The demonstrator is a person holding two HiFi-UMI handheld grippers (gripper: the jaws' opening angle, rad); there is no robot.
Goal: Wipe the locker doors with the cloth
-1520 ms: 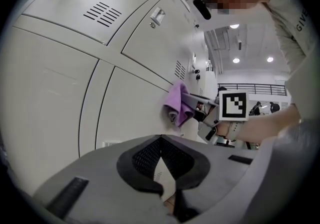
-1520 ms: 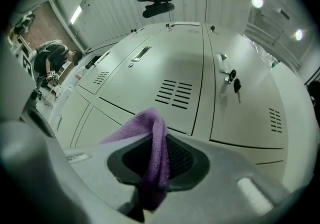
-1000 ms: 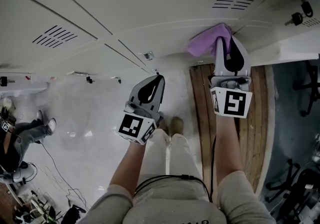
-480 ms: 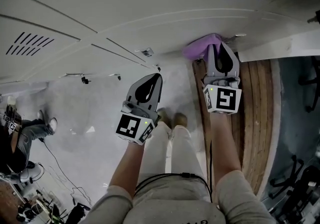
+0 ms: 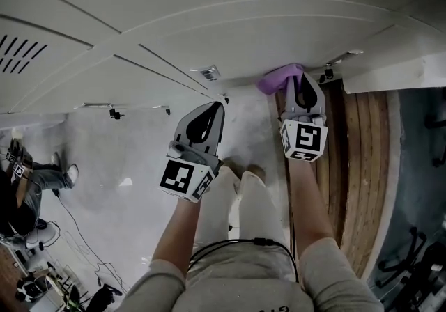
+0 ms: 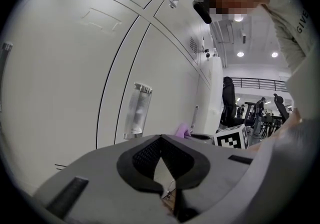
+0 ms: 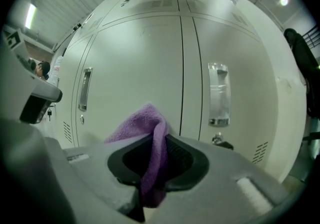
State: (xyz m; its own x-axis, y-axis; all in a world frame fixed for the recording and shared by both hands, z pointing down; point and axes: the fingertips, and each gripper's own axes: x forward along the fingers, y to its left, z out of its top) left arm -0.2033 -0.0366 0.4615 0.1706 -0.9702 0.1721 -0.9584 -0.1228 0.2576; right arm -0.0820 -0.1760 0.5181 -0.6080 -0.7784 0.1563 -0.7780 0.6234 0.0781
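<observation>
The pale grey locker doors (image 5: 209, 18) fill the top of the head view. A purple cloth (image 5: 280, 78) is pressed against the foot of a door, with my right gripper (image 5: 304, 88) shut on it. In the right gripper view the cloth (image 7: 142, 125) bunches up between the jaws of the right gripper (image 7: 162, 137), touching the door (image 7: 145, 63) near the seam between two doors. My left gripper (image 5: 206, 121) hangs lower left, off the lockers, jaws shut on nothing. In the left gripper view the left gripper (image 6: 161, 138) points along the locker row, and the cloth (image 6: 182, 129) shows as a small purple tip beyond it.
A wooden slatted platform (image 5: 362, 157) runs along the right under my right arm. Clear handles (image 7: 218, 93) and keyed locks (image 5: 115, 114) stick out of the doors. A person sits at the far left (image 5: 28, 185). Cables and gear lie on the floor at the lower left (image 5: 63, 283).
My right gripper has slid the cloth down the door toward its bottom edge, and the head view has tilted with it. The left gripper has stayed almost still.
</observation>
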